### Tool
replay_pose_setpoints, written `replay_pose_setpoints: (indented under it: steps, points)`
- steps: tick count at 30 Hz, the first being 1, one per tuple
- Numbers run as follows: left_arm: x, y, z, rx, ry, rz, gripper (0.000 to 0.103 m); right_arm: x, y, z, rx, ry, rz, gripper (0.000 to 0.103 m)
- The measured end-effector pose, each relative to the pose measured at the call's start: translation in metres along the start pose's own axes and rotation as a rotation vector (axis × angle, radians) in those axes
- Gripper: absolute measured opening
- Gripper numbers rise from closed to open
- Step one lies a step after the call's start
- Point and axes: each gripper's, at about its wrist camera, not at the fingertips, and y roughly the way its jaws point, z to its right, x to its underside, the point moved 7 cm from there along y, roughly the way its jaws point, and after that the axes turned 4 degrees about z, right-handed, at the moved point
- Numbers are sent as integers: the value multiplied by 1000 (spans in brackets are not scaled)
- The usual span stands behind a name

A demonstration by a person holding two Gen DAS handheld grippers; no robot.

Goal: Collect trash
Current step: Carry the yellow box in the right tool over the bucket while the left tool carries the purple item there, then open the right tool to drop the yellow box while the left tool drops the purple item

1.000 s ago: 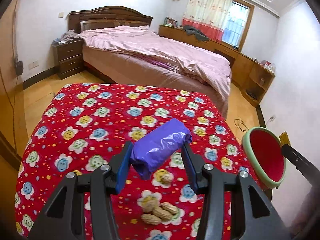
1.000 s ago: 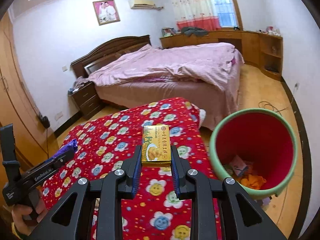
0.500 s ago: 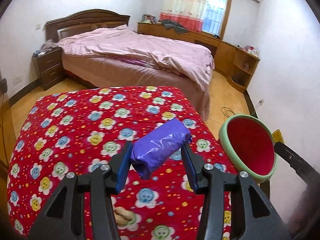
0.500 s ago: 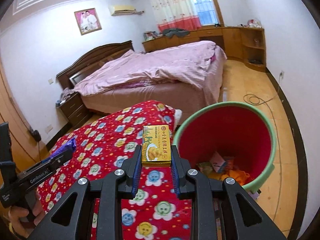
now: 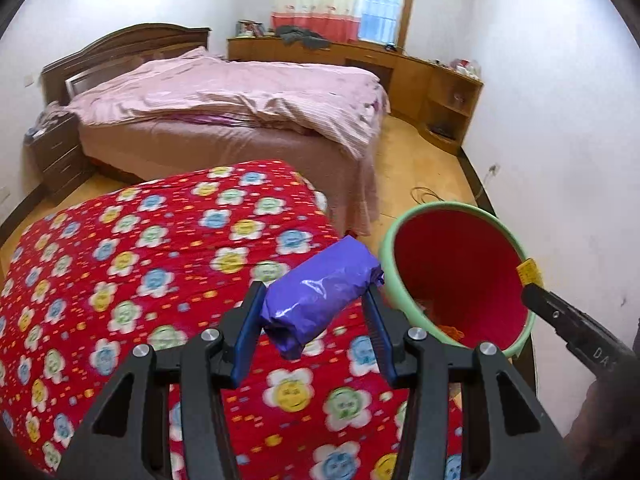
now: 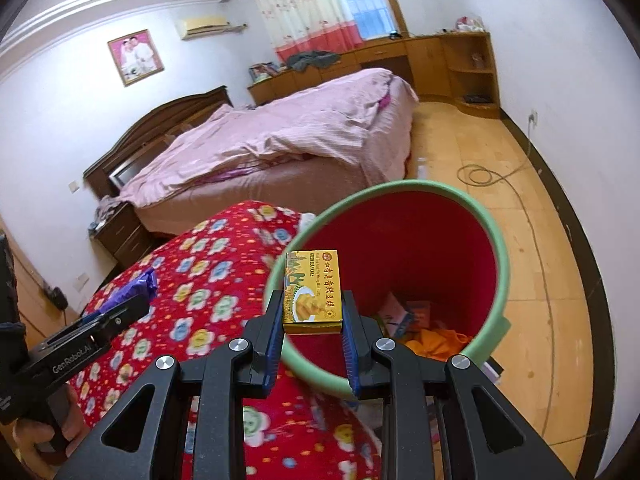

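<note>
Beside the bin (image 6: 486, 236), two tongs are in view, one per hand, each pinching one item. Left tongs (image 5: 316, 322) grip one purple packet (image 5: 320, 298) across its width; the packet tilts, its far end toward the bin rim. Right tongs (image 6: 310, 326) clamp one yellow box (image 6: 312, 290) by its long sides, flat face up, above the near rim of the bin.

Count: one bin, red inside with a green rim; one desk (image 5: 132, 264) under a red flowered cloth; one bed (image 5: 240, 108) beyond the desk. Inside the bin, an orange item (image 6: 438, 342) and some pale wrappers (image 6: 404, 312) lie on the bottom; their exact number cannot be told.

Edges and room: the bin stands on the floor against the desk's corner, with its mouth tilted toward the tongs. The mouth is wide open and unobstructed above the trash. Bare wooden floor (image 6: 532, 248) lies on the bin's far side, with a coiled cable (image 6: 486, 174) on it between bin and wall. A narrow strip of floor separates the desk from the bed.

Writing: the box reads "GREEN BEAN CAKE" along one edge, with Chinese characters beside it, too small to read. The left tongs' body, seen from the right wrist, reads "GenRobot.AI" (image 6: 76, 360).
</note>
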Motion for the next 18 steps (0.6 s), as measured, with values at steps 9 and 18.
replay_pose_setpoints:
  steps: [9, 18]
  points:
    - [2, 35, 45, 50, 61, -40, 49, 6, 18, 45, 43, 58, -38, 26]
    - [5, 60, 74, 90, 101, -64, 49, 11, 33, 68, 68, 90, -67, 27]
